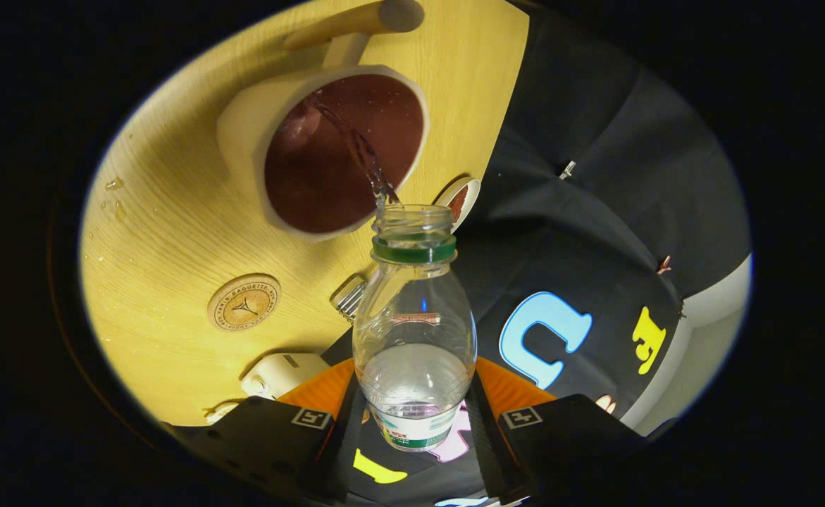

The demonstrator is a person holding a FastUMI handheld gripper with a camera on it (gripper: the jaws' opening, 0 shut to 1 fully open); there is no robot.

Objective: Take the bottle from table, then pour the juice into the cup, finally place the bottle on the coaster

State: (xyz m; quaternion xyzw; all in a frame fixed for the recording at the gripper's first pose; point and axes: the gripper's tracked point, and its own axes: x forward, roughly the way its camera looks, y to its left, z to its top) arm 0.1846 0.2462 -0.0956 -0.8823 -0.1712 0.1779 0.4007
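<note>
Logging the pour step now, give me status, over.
Gripper shut on bottle, tilted. Stream running into cup. Coaster bare, beside cup. Drops on table, nothing blocking.

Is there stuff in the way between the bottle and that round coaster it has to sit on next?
Nothing visible blocks it. The bottle is held between the gripper jaws, tilted and pouring into the cup. The round coaster lies on bare table nearer the gripper than the cup. A few spilled drops sit off to the side.
</note>
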